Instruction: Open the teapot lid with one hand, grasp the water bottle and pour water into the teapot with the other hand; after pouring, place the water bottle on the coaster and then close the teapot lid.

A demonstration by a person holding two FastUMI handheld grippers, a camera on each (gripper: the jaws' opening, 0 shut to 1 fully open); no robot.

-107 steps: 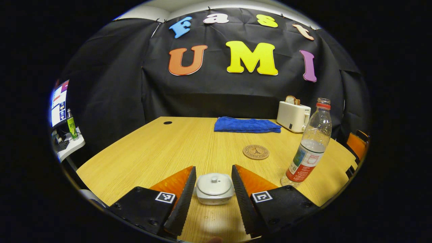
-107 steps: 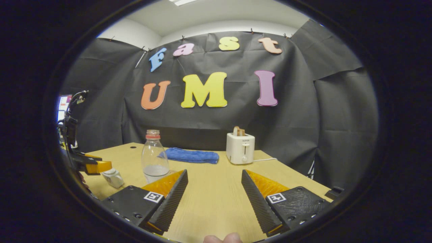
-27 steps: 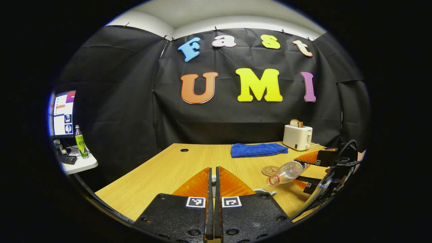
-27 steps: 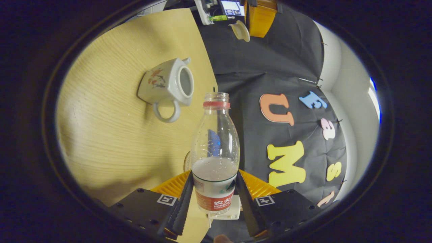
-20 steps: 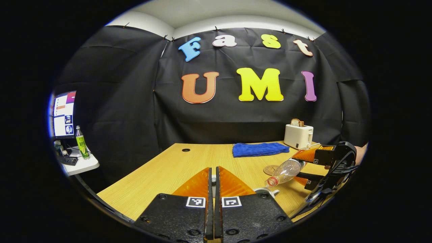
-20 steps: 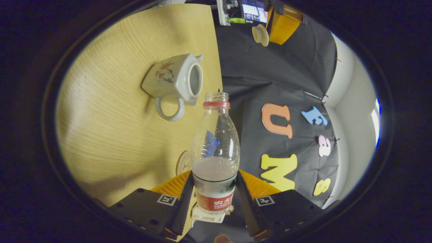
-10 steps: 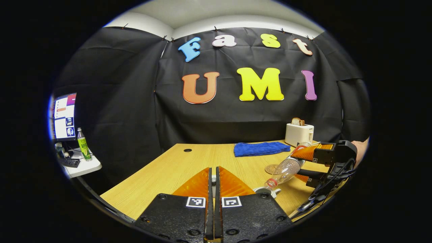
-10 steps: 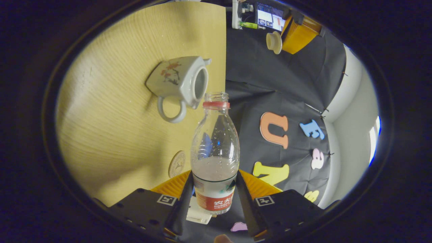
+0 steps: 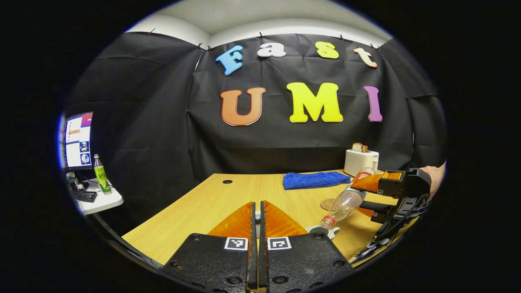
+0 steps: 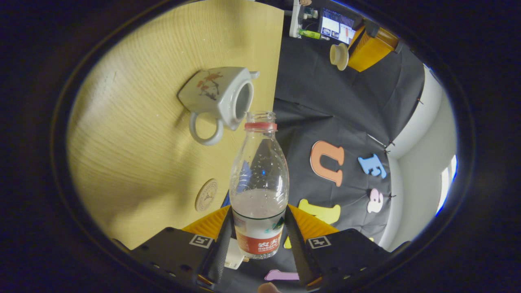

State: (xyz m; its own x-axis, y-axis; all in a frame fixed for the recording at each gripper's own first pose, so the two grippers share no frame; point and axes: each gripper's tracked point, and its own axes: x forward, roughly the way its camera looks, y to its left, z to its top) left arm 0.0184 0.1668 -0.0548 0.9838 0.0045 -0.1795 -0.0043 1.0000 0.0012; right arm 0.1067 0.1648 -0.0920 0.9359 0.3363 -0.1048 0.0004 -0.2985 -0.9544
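The clear water bottle (image 10: 259, 179), uncapped with a red neck ring and partly filled, is gripped at its label by my right gripper (image 10: 259, 211), which is shut on it. The bottle is tipped, its mouth just beside the open top of the white teapot (image 10: 217, 95) on the wooden table (image 10: 142, 142). In the left gripper view the bottle (image 9: 344, 202) slants down to the teapot rim (image 9: 321, 230). My left gripper (image 9: 257, 203) is shut on the teapot lid (image 10: 338, 56) and holds it up, away from the pot. A round coaster (image 10: 205, 195) lies beyond the teapot.
A folded blue towel (image 9: 315, 180) and a white toaster (image 9: 360, 161) with bread sit at the table's far edge. A side desk at the left carries a monitor (image 9: 77, 140) and a green bottle (image 9: 99, 179). A hand (image 9: 433, 175) holds the right gripper.
The right gripper has tipped the bottle further and brought its mouth closer to the teapot opening. The left gripper has stayed nearly still with the lid.
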